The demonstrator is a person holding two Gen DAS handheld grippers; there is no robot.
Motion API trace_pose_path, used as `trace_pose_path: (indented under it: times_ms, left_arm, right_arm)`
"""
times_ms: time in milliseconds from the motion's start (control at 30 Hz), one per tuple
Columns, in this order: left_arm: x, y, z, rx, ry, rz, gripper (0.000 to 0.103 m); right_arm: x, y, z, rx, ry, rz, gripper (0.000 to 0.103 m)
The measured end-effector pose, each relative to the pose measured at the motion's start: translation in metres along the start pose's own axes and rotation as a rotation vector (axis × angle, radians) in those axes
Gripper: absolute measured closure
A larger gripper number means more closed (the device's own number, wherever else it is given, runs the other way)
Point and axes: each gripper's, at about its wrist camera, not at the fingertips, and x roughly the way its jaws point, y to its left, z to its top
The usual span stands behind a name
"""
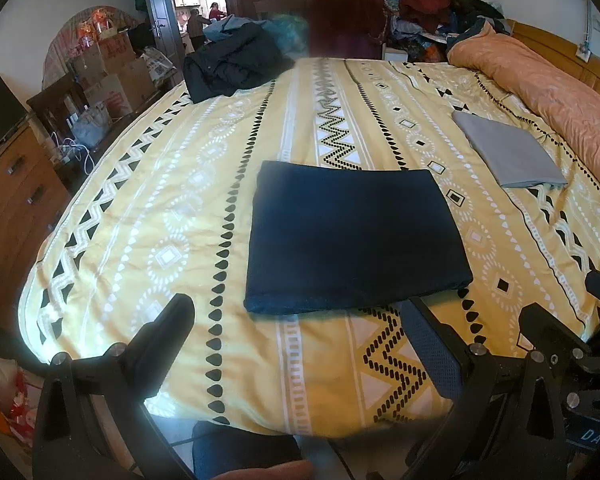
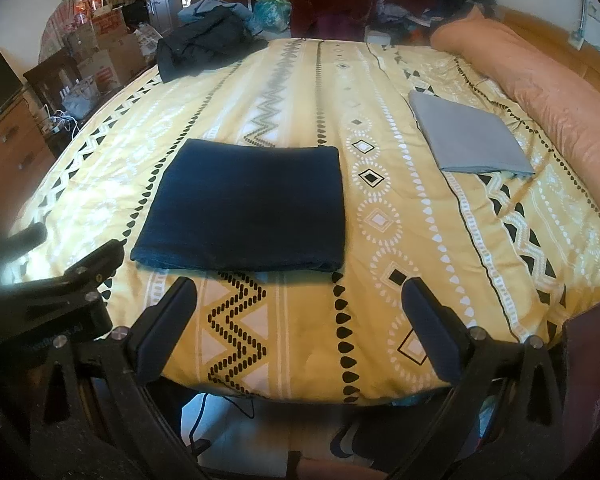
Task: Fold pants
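both tools [image 1: 296, 320] [image 2: 300, 300] gape wide, empty, near folded navy pants [image 1: 352, 236]; no legible writing.

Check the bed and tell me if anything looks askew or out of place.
Nothing stands out. The navy pants lie folded flat and square near the bed's front edge, the grey garment folded beside them. Both the left gripper and the right gripper are open, touching nothing.

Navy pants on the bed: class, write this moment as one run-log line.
navy pants: folded flat on yellow bedspread | left gripper: open, empty | right gripper: open, empty | grey folded item: apart, right
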Motion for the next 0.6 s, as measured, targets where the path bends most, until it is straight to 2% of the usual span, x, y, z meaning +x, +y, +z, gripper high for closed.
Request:
trace_pose_path:
  times_ms: [400,600]
  left_arm:
    - [0.005,0.002,0.002,-0.015,0.015,-0.007,0.0]
    - [-0.004,0.008,0.014,-0.061,-0.022,-0.035,0.0]
  right_arm:
    - [0.0,0.002,0.004,-0.017,-0.01,0.002,0.001]
    - [-0.005,0.006,0.016,-0.033,-0.06,-0.016,0.0]
